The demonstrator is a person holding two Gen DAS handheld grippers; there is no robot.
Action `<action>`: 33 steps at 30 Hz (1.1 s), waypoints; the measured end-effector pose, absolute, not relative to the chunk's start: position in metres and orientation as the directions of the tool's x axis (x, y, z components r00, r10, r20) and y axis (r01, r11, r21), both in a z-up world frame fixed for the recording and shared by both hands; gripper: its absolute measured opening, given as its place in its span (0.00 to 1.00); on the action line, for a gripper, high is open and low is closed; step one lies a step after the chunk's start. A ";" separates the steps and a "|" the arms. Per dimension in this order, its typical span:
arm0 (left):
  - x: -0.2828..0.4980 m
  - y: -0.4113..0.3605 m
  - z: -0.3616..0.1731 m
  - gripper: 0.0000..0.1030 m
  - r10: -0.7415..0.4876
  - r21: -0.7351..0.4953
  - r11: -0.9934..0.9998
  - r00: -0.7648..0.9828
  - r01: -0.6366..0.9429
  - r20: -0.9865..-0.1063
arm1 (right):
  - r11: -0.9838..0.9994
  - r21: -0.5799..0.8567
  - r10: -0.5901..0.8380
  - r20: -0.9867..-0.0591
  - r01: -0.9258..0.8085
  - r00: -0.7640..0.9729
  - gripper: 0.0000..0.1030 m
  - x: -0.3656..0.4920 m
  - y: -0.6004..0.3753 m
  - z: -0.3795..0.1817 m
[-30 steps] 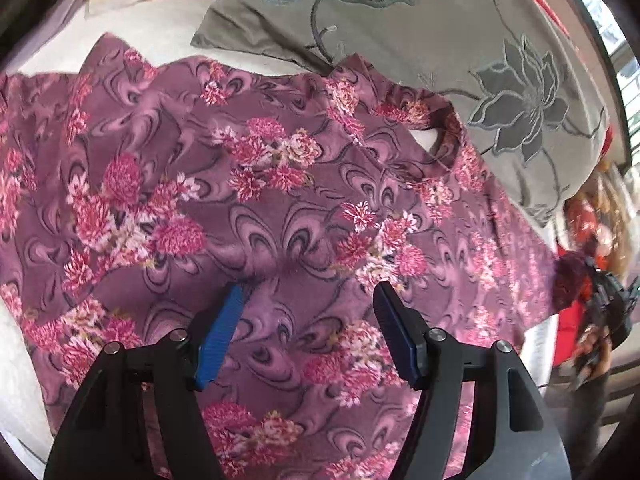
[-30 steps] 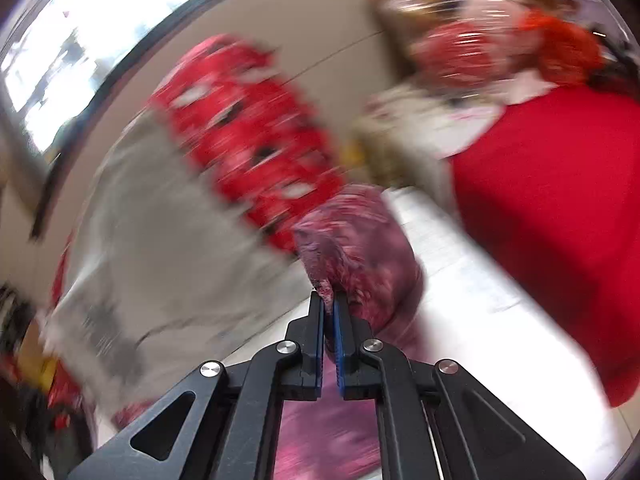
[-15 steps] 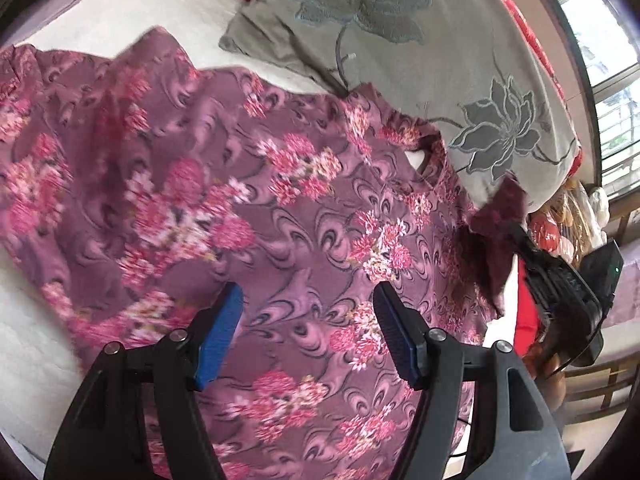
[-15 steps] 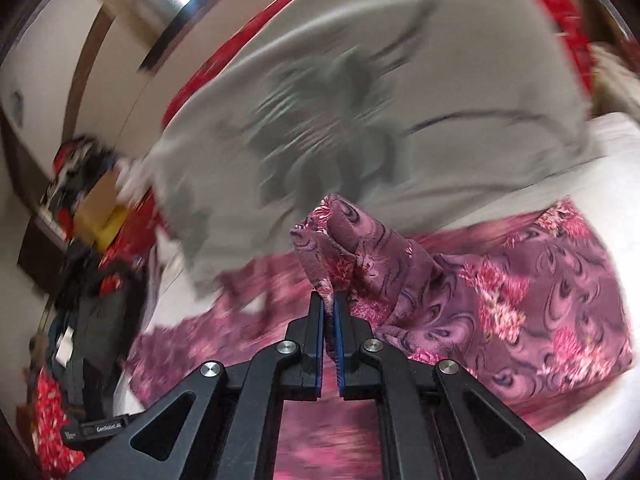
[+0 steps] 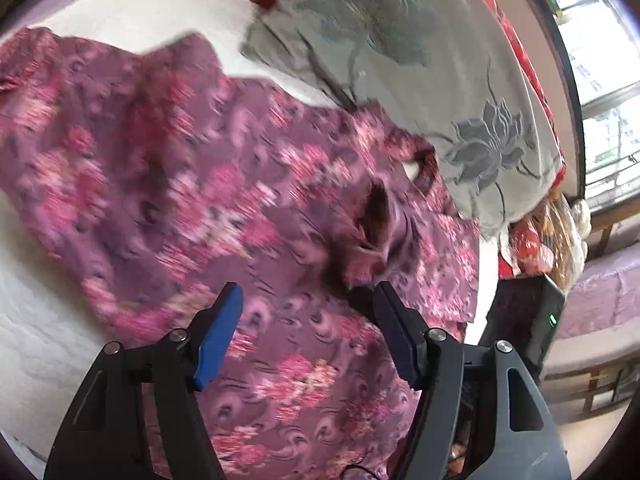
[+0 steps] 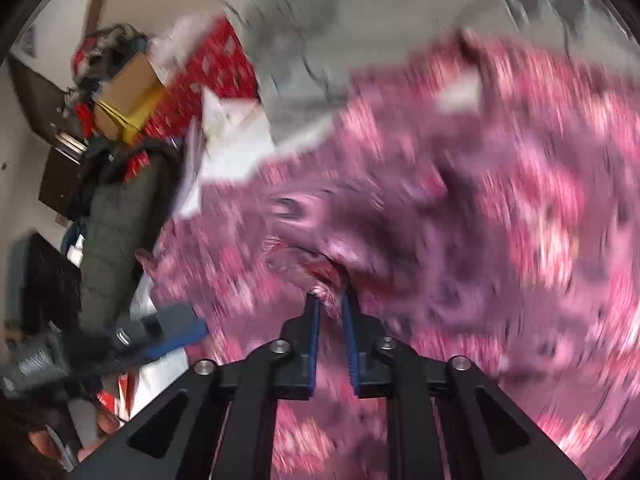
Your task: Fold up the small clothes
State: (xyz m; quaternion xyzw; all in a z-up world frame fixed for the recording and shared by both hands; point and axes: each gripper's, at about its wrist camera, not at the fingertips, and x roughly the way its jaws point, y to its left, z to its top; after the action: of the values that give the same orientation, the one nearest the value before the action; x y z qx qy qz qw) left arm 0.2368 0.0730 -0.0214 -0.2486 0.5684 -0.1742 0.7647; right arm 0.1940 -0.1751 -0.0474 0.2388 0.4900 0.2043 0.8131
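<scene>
Right wrist view: the right gripper [image 6: 330,306] has swung in from the room side over the top [image 6: 460,216]; a second ago it held a pinched sleeve up in the air, away from the bed.
Jaws, right: they have just been opening to a narrow gap, with a bunched tip of the sleeve [image 6: 320,280] between the pads; whether the pads press on it is too blurred to tell.
Jaws, left: the left gripper [image 5: 308,320] hangs above the top [image 5: 200,184] with jaws well apart and nothing between them, the same gap as a second ago.
Change in the cloth: the sleeve [image 5: 372,232] that lay out to the side now sits crumpled on the chest, near the neckline.
Meaning: I judge the first sleeve fold to be at its release; the crumple will need flattening.
Where the top is: spread face up on the white bed [image 5: 36,320], collar towards the grey pillow [image 5: 460,92].
Edges: the far sleeve and hem reach to the left, with bare bed beyond; the collar edge lies just beside the pillow.
Room: open bed to the left and near side; tight at the pillow and where the two grippers come close.
</scene>
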 end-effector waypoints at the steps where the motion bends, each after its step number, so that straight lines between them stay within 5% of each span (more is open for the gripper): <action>1: 0.237 0.064 -0.025 0.65 -0.561 -0.586 0.810 0.275 -0.009 -0.780 | 0.786 0.609 0.587 -0.681 -0.105 0.437 0.17 0.185 -0.184 -0.044; 4: 0.242 0.039 -0.037 0.65 -0.577 -0.594 0.804 0.228 -0.008 -0.784 | 0.793 0.603 0.561 -0.669 -0.086 0.487 0.42 0.156 -0.228 -0.033; 10: 0.259 0.010 -0.047 0.66 -0.539 -0.577 0.811 0.262 -0.095 -0.800 | 0.804 0.593 0.470 -0.672 0.036 0.573 0.42 0.113 -0.312 -0.024; 11: 0.261 0.009 -0.042 0.54 -0.531 -0.579 0.809 0.293 -0.104 -0.795 | 0.802 0.595 0.455 -0.669 0.057 0.587 0.42 0.110 -0.320 -0.024; 12: 0.262 0.009 -0.039 0.18 -0.527 -0.580 0.808 0.311 -0.106 -0.791 | 0.793 0.603 0.438 -0.663 0.087 0.607 0.42 0.104 -0.336 -0.023; 13: 0.263 0.010 -0.033 0.05 -0.523 -0.579 0.810 0.329 -0.097 -0.786 | 0.783 0.611 0.422 -0.656 0.112 0.626 0.42 0.099 -0.349 -0.023; 14: 0.263 0.014 -0.026 0.03 -0.517 -0.577 0.812 0.345 -0.094 -0.783 | 0.778 0.615 0.407 -0.652 0.132 0.640 0.42 0.096 -0.357 -0.023; 22: 0.246 0.069 -0.006 0.03 -0.424 -0.528 0.838 0.445 -0.137 -0.789 | 0.690 0.649 0.237 -0.622 0.321 0.747 0.42 0.082 -0.448 -0.027; 27: 0.247 0.063 -0.023 0.03 -0.428 -0.518 0.840 0.385 -0.165 -0.818 | 0.656 0.681 0.328 -0.645 0.325 0.690 0.42 0.118 -0.439 -0.053; 28: 0.246 0.060 -0.022 0.03 -0.431 -0.520 0.839 0.387 -0.159 -0.815 | 0.661 0.686 0.366 -0.648 0.304 0.668 0.39 0.127 -0.432 -0.055; 29: 0.245 0.059 -0.021 0.03 -0.433 -0.519 0.841 0.389 -0.150 -0.813 | 0.684 0.672 0.366 -0.653 0.284 0.663 0.18 0.132 -0.424 -0.052; 30: 0.245 0.057 -0.020 0.03 -0.428 -0.511 0.848 0.391 -0.139 -0.815 | 0.725 0.635 0.332 -0.662 0.267 0.672 0.10 0.132 -0.418 -0.045; 33: 0.245 0.050 -0.033 0.05 -0.383 -0.452 0.884 0.366 -0.122 -0.848 | 0.773 0.589 0.241 -0.616 0.236 0.750 0.10 0.120 -0.416 -0.026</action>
State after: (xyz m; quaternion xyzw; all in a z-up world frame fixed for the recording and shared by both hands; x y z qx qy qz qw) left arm 0.2453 0.0505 -0.0326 -0.2269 0.5571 -0.0820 0.7946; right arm 0.1201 -0.4159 -0.0256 0.3371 0.3538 0.0013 0.8725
